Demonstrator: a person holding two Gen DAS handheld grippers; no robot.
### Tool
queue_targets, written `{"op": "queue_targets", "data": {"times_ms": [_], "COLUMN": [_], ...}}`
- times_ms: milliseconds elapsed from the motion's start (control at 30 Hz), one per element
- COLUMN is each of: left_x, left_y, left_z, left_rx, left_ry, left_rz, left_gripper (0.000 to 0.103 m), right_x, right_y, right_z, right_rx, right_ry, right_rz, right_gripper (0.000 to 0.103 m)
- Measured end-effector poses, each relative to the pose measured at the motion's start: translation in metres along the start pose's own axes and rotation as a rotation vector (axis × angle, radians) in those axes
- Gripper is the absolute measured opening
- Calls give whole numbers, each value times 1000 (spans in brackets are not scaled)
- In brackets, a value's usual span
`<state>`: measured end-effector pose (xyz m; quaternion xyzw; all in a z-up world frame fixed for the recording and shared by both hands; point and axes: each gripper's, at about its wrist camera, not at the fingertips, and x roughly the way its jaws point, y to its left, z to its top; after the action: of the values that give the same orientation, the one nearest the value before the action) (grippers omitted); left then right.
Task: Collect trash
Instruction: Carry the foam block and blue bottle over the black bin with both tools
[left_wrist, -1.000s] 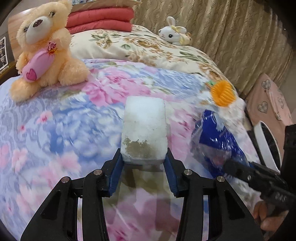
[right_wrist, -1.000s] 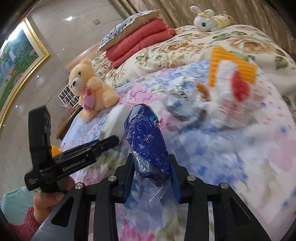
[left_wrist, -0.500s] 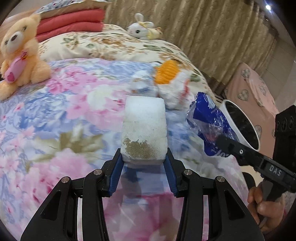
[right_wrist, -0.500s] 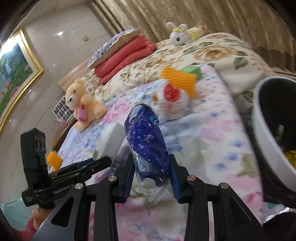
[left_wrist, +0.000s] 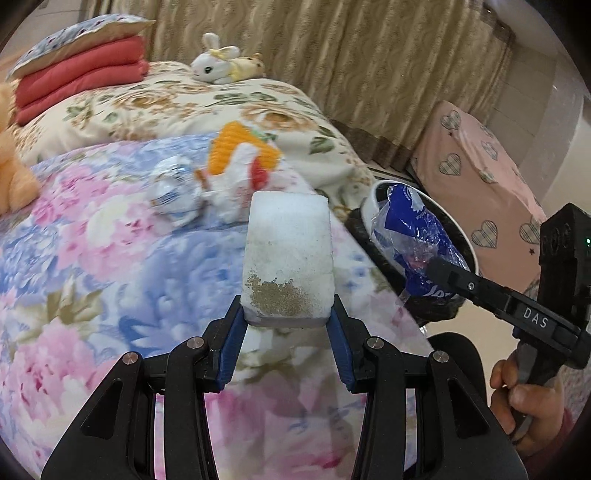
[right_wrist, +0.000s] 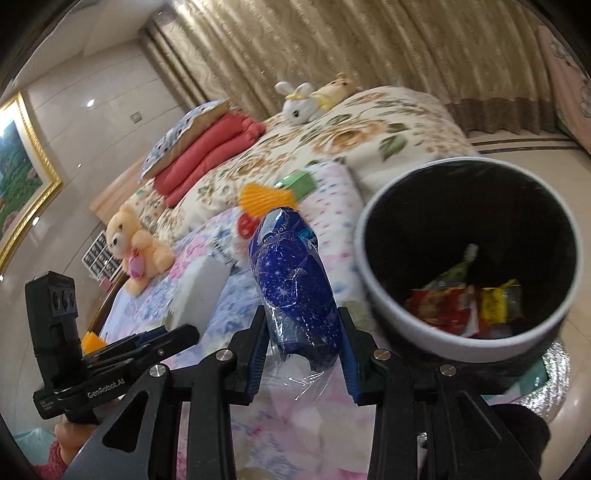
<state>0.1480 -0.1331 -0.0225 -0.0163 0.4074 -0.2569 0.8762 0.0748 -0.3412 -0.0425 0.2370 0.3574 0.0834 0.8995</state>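
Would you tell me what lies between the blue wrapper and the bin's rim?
Only a strip of floral bedspread separates the blue wrapper from the bin, seen in the right wrist view.

Rough, matt white foam block (left_wrist: 288, 254) with a brown-stained patch; glossy crinkled dark blue plastic wrapper (right_wrist: 295, 288); soft floral cloth bedspread (left_wrist: 92, 258); smooth round white-rimmed bin (right_wrist: 406, 321).

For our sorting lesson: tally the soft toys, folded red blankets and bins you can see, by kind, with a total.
Soft toys: 3, a teddy bear, a white rabbit, a small yellow toy
Red blankets: 2
Bins: 1
Total: 6
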Motion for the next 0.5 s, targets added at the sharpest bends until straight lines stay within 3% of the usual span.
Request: {"op": "queue_targets", "data": {"times_ms": [500], "left_x": [24], "left_y": [-60], "left_z": [18], "left_rx": [114], "left_ry": [22], "left_rz": [-54], "left_gripper": [42], "right_x": [-34], "right_y": [-50], "right_z": [11], "right_rx": [74], "right_ry": [-64], "right_rz": [-83], "right_gripper": [36]}}
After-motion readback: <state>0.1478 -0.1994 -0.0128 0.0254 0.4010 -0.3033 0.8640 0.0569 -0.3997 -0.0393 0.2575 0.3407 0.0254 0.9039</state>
